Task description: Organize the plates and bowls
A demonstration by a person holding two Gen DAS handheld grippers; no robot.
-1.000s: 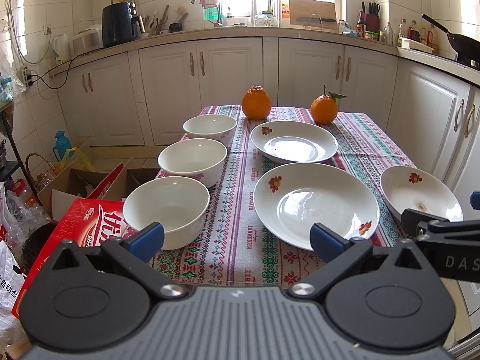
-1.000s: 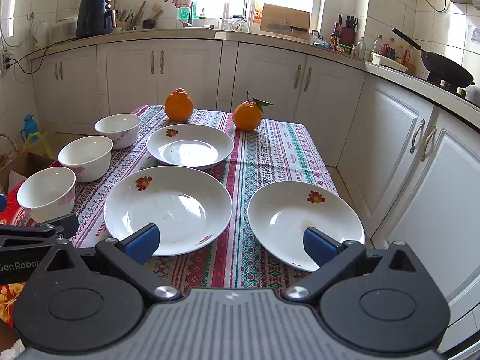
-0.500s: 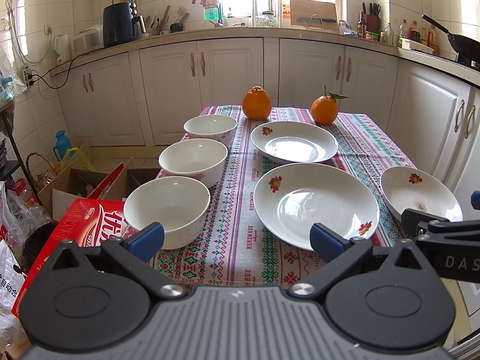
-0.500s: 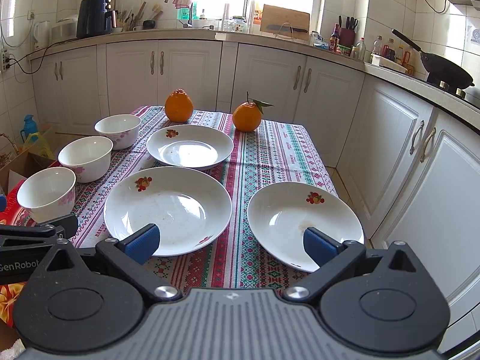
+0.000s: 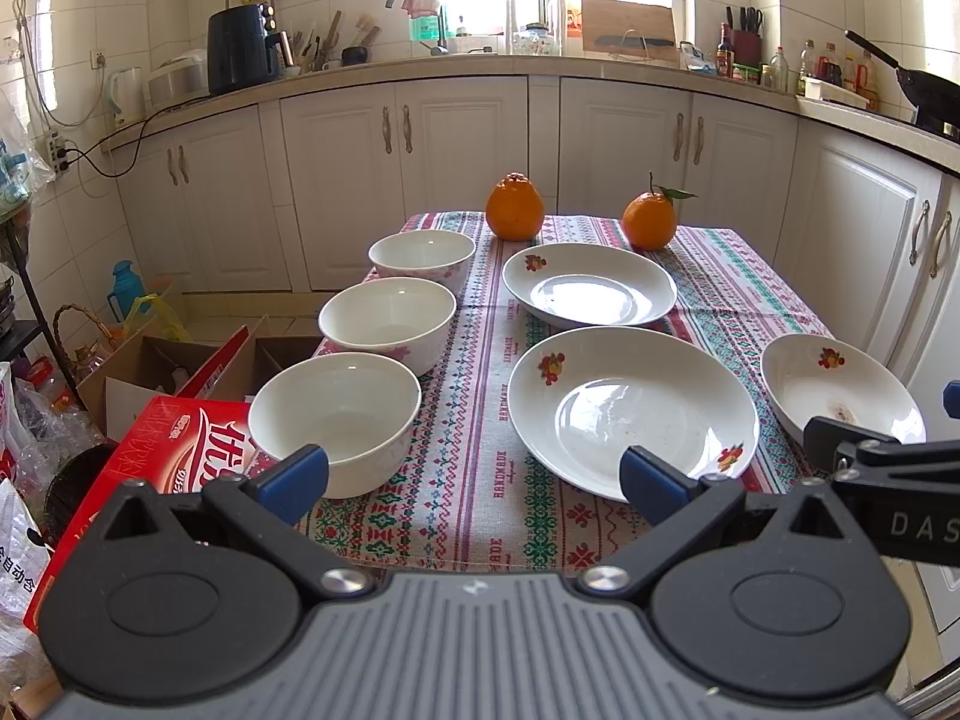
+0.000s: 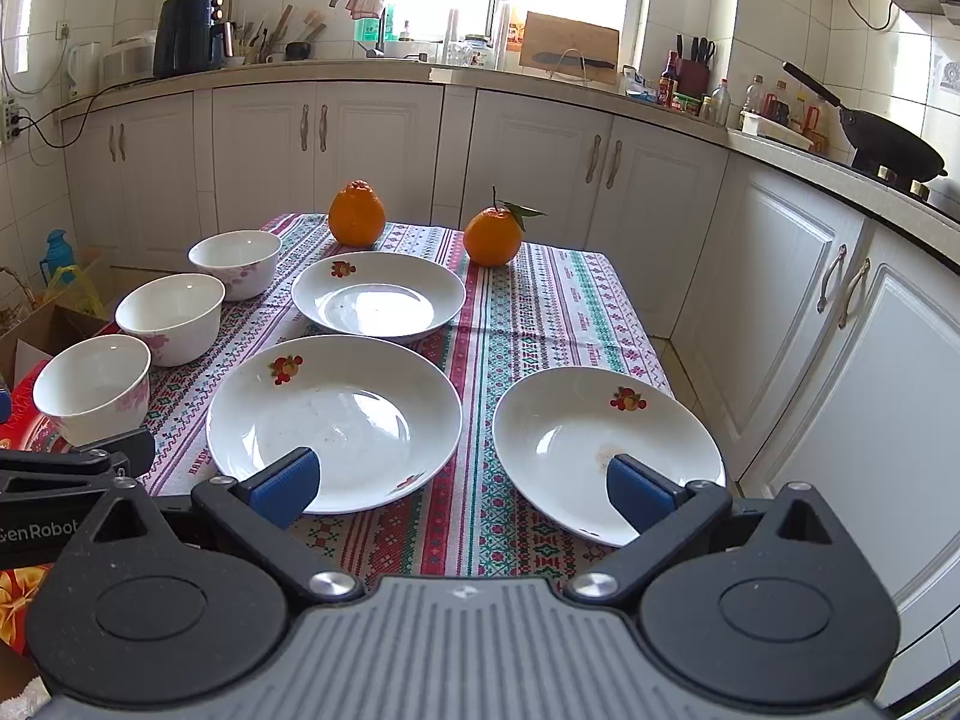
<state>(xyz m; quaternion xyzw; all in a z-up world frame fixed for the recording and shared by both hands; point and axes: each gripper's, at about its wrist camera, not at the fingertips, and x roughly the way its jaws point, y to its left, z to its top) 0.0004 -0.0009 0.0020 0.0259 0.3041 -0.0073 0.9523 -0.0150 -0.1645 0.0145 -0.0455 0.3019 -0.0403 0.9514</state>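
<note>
Three white bowls stand in a row down the table's left side: near bowl (image 5: 333, 414), middle bowl (image 5: 387, 321), far bowl (image 5: 422, 254). Three white plates with fruit prints lie on the patterned cloth: a large near plate (image 5: 633, 411) (image 6: 334, 420), a far plate (image 5: 589, 291) (image 6: 378, 294) and a right plate (image 5: 834, 387) (image 6: 606, 450). My left gripper (image 5: 474, 480) is open and empty at the near table edge, between the near bowl and the large plate. My right gripper (image 6: 462, 489) is open and empty, between the large plate and the right plate.
Two oranges (image 5: 515, 207) (image 5: 650, 220) sit at the table's far end. A red carton (image 5: 156, 450) and open cardboard boxes (image 5: 150, 360) stand on the floor to the left. White kitchen cabinets (image 6: 540, 180) run behind and along the right side.
</note>
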